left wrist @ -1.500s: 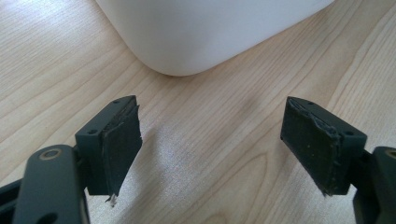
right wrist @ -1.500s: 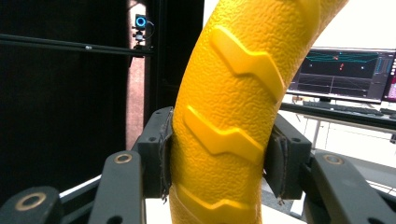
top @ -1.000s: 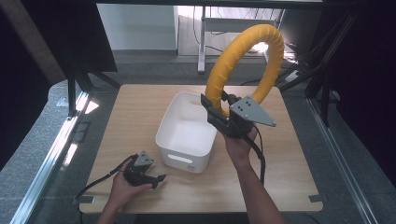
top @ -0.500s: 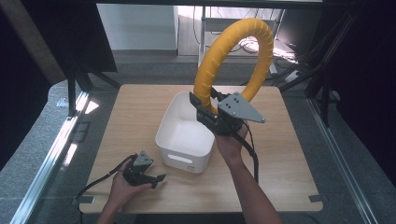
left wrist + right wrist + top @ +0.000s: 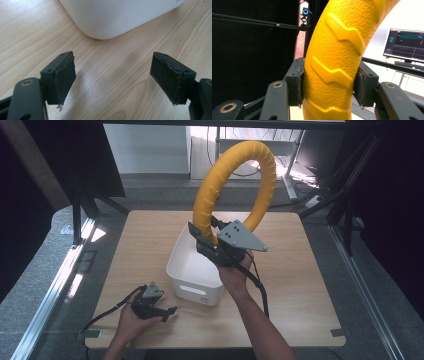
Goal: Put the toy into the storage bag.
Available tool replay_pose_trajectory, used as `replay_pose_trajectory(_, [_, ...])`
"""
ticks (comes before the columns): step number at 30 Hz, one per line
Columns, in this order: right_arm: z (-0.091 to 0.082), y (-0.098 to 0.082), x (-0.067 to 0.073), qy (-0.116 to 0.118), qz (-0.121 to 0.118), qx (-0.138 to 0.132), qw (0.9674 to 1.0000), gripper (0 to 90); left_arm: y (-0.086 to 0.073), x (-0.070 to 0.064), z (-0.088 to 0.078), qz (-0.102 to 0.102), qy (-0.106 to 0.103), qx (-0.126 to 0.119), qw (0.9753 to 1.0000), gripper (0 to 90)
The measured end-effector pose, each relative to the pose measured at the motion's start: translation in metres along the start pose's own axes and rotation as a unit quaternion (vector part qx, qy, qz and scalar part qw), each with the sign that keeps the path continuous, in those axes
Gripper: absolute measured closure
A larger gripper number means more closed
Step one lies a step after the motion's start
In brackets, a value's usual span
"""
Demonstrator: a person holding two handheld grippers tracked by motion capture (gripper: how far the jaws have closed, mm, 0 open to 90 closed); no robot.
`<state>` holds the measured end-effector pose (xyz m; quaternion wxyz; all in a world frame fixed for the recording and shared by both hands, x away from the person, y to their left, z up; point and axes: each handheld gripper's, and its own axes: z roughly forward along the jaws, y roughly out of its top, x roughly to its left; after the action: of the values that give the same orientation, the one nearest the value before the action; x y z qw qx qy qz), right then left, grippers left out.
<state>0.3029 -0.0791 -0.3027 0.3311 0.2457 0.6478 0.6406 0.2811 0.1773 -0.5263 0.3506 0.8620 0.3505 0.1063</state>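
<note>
While the right gripper [image 5: 212, 242] clamps the yellow ring [image 5: 235, 185] above the white bin [image 5: 192, 265] (left gripper [image 5: 167, 311] spread, idle), it could pivot and slip.

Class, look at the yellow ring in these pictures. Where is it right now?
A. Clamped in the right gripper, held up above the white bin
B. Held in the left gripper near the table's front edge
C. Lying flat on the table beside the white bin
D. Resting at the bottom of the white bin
A: the right gripper has its pads pressed on both sides of the yellow ring, which stands raised above the white bin.
</note>
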Motion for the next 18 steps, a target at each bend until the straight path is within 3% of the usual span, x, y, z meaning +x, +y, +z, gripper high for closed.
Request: replay_pose_trajectory(18, [0.013,-0.007,0.018,0.021,0.007,0.003,0.9998,49.6,-0.001,0.001,0.000,-0.001,0.000,0.001,1.0000,20.3])
